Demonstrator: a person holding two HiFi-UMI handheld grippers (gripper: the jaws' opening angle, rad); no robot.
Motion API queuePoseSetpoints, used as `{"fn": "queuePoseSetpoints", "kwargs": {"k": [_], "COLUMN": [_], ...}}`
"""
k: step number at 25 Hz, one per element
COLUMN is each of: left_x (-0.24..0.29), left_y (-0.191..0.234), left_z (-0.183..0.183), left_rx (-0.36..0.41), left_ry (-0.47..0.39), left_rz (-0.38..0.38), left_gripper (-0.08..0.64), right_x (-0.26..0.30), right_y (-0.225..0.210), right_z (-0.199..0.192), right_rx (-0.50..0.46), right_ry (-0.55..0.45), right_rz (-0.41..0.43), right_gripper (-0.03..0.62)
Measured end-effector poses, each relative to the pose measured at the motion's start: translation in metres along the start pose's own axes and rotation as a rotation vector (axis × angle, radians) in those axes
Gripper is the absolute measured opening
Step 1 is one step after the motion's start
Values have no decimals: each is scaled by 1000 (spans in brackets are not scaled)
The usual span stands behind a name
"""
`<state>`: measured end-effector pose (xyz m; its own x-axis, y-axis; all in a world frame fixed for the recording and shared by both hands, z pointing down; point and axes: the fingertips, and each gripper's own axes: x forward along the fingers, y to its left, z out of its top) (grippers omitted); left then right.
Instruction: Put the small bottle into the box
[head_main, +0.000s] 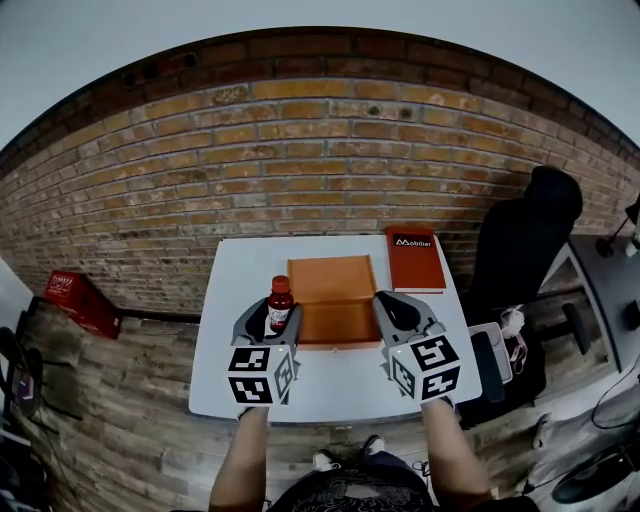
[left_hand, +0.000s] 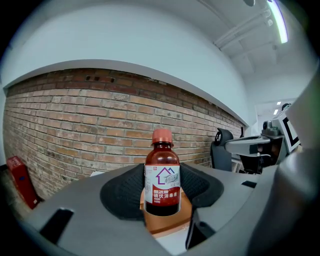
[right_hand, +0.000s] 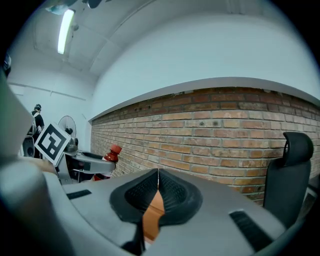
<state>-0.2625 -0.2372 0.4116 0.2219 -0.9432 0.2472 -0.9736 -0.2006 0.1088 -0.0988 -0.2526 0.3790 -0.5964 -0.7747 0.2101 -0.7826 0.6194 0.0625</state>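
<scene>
1. The small dark-red bottle (head_main: 281, 303) with a red cap and a white-and-red label stands upright between the pads of the left tongs (head_main: 272, 318), which grip it by the body.
2. The bottle is at the left rim of the shallow orange rectangular box (head_main: 335, 285), not inside it. In the left gripper view the box's orange shows just under and behind the bottle's base (left_hand: 162, 175).
3. The box lies open-topped in the middle of the white tabletop (head_main: 330, 385), with bare surface before it and to its left.
4. The right tongs (head_main: 398, 308) hang at the box's right edge. Their pads meet at the tips and nothing is between them (right_hand: 158, 175).
5. A flat red rectangular book (head_main: 415, 258) with a dark label lies just beside the box's far right corner, near the tabletop's right edge.
6. The tabletop's far edge sits close to the brick wall (head_main: 300, 160).
7. A black office chair (head_main: 525, 240) stands to the right of the tabletop. A red crate (head_main: 82, 302) sits on the wooden floor well apart to the left.
</scene>
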Motion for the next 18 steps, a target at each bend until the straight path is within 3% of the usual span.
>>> {"fn": "queuePoseSetpoints", "kwargs": {"k": [18], "left_x": [63], "left_y": [-41], "left_z": [7], "left_rx": [37], "left_ry": [23], "left_rz": [-28], "left_gripper": [233], "right_x": [7], "right_y": [-74], "right_z": [-2], "right_rx": [21], "right_ry": [-33], "right_rz": [-31], "right_gripper": [21]}}
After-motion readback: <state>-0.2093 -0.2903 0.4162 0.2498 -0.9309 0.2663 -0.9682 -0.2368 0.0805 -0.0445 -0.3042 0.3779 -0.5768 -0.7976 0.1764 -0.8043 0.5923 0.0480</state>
